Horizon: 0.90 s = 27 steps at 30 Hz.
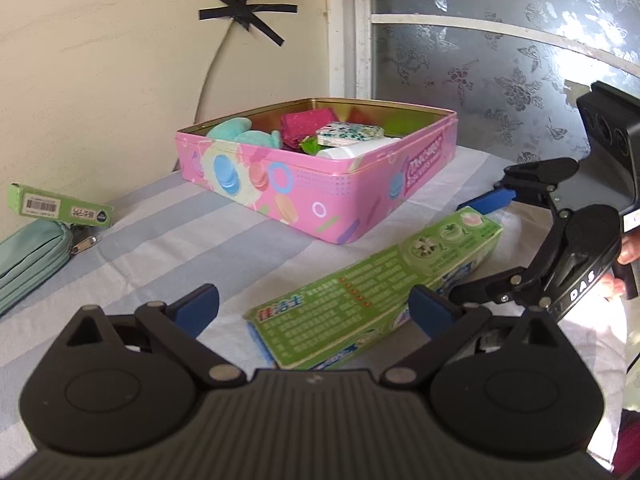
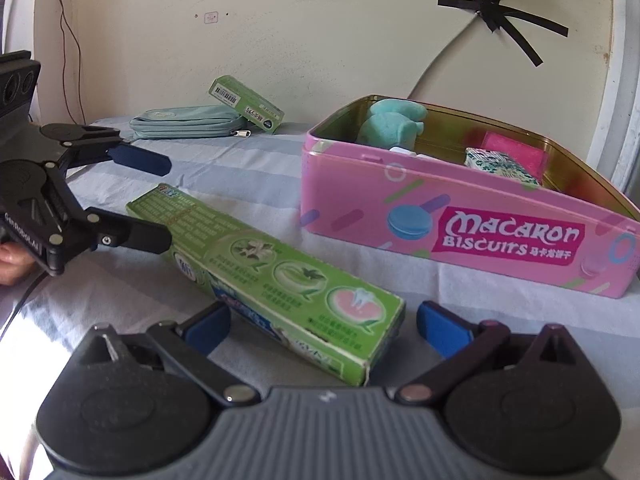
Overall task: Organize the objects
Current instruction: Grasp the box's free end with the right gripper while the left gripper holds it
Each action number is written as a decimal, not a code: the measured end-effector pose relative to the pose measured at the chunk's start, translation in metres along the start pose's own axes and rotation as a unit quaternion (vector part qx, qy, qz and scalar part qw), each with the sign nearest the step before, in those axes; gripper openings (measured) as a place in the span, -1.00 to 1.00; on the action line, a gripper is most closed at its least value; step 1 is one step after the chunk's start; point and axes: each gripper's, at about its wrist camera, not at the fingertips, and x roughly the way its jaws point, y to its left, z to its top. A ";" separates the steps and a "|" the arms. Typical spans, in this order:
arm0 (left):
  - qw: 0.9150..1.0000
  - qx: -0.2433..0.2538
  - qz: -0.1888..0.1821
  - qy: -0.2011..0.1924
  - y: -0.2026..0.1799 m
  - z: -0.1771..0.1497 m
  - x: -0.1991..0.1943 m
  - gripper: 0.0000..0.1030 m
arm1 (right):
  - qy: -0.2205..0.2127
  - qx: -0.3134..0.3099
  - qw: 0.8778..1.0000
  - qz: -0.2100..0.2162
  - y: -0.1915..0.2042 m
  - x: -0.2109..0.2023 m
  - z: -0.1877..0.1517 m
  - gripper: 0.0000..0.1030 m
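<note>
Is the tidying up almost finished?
Partly. The pink tin already holds a teal plush, a pink cloth and a patterned packet. The long green toothpaste box lies on the cloth with both grippers, left gripper and right gripper, open around it, not gripping. The small green box and teal pouch remain outside.

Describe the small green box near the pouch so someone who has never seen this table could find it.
Start at the pink biscuit tin, then look left along the wall to the teal zip pouch. The small green box leans on the pouch's right end, barcode facing up. It is far shorter than the long green toothpaste carton out front.
</note>
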 end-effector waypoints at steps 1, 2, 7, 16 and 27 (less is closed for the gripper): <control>1.000 0.010 -0.007 0.006 -0.006 0.001 0.003 0.83 | -0.001 -0.004 1.000 0.004 0.001 0.000 0.000 0.98; 1.000 0.024 0.001 0.007 -0.013 0.001 0.006 0.82 | -0.001 -0.009 1.000 0.008 0.002 -0.001 0.000 0.95; 0.998 0.063 0.005 0.015 -0.029 0.002 0.011 0.78 | 0.000 -0.009 1.000 -0.005 -0.004 -0.005 -0.006 0.89; 0.996 0.089 -0.004 0.022 -0.064 0.014 0.026 0.69 | -0.006 0.003 1.000 -0.028 -0.028 -0.030 -0.031 0.74; 0.992 0.119 -0.019 0.035 -0.105 0.037 0.059 0.69 | -0.029 0.037 0.996 -0.075 -0.062 -0.061 -0.063 0.77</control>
